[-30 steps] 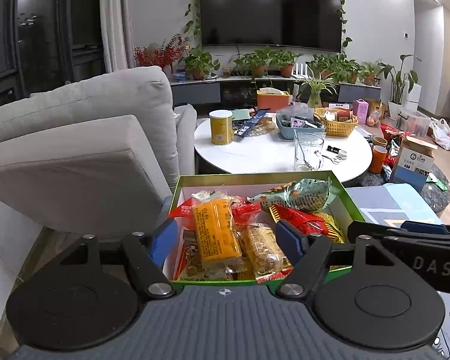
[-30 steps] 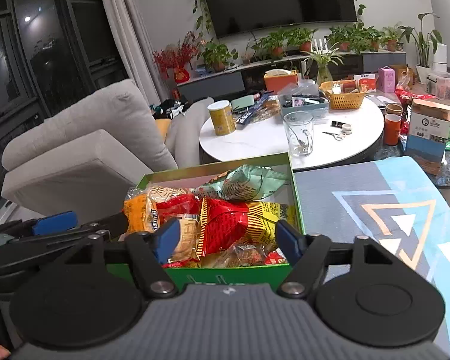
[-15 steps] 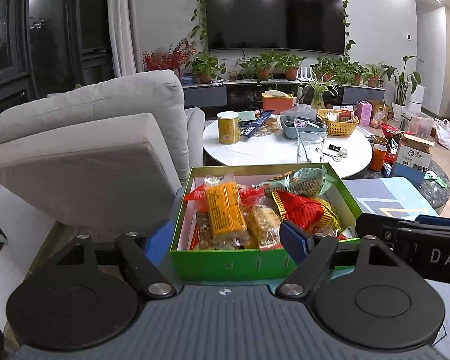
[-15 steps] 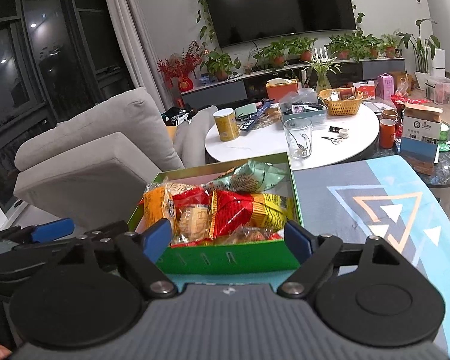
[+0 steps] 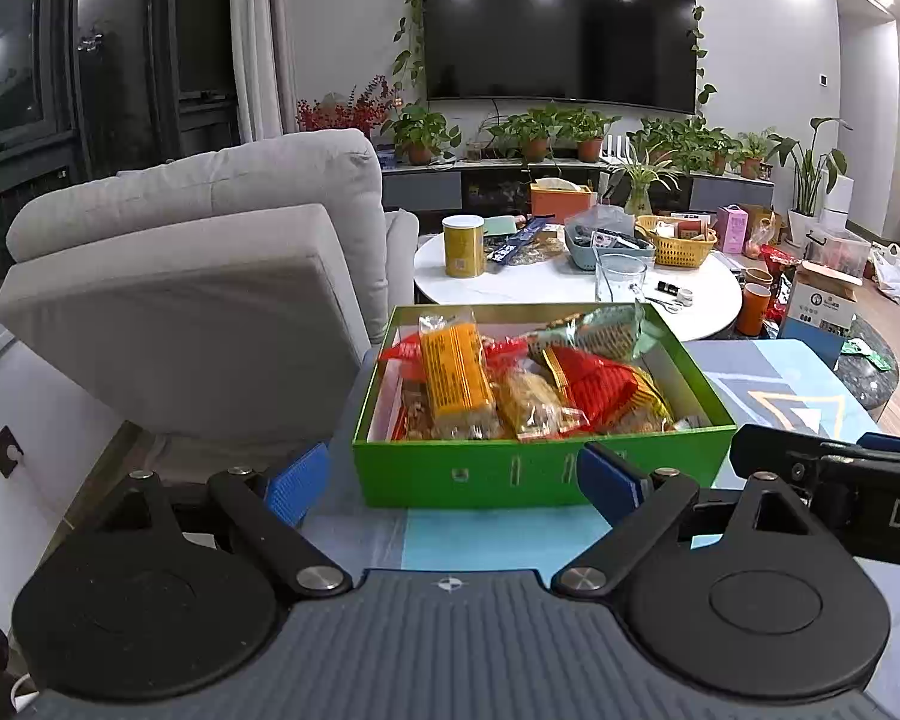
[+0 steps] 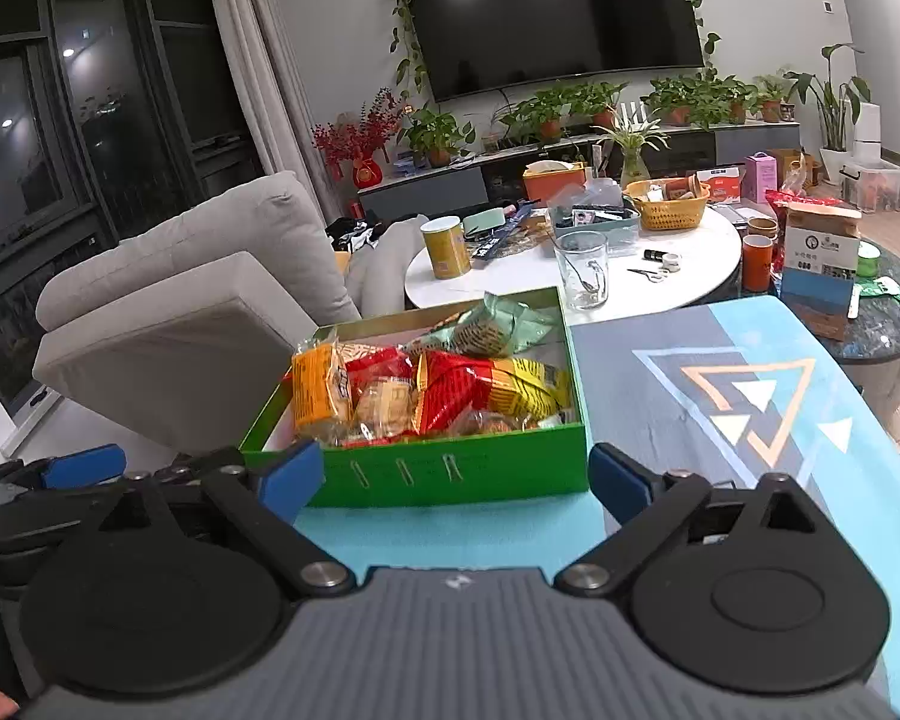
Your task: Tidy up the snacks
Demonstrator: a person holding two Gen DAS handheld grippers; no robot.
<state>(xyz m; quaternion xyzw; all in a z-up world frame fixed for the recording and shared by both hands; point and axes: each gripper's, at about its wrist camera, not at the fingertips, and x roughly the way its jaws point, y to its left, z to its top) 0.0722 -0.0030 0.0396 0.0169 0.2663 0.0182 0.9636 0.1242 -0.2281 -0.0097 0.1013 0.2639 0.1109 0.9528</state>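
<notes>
Both grippers have drawn back from the green box (image 5: 540, 474) over the last second; a moment ago their blue fingers stood over the snacks, and now the whole near wall of the box shows in front of them.

From the left wrist view, the left gripper (image 5: 453, 477) is spread wide and empty, its fingertips short of the box, touching nothing. The orange packet (image 5: 455, 375), a red packet (image 5: 594, 387) and a pale green packet (image 5: 606, 330) lie heaped in the box on the blue mat (image 5: 768, 402). The right gripper pokes in from the right.

From the right wrist view, the right gripper (image 6: 456, 477) is just as wide open and holds nothing. Its fingers flank the box's near wall without contact. The box (image 6: 450, 474) sits near the mat's left edge, packed full.

I'd judge the snacks are in and the hands are backing off, with the task near its end.
</notes>
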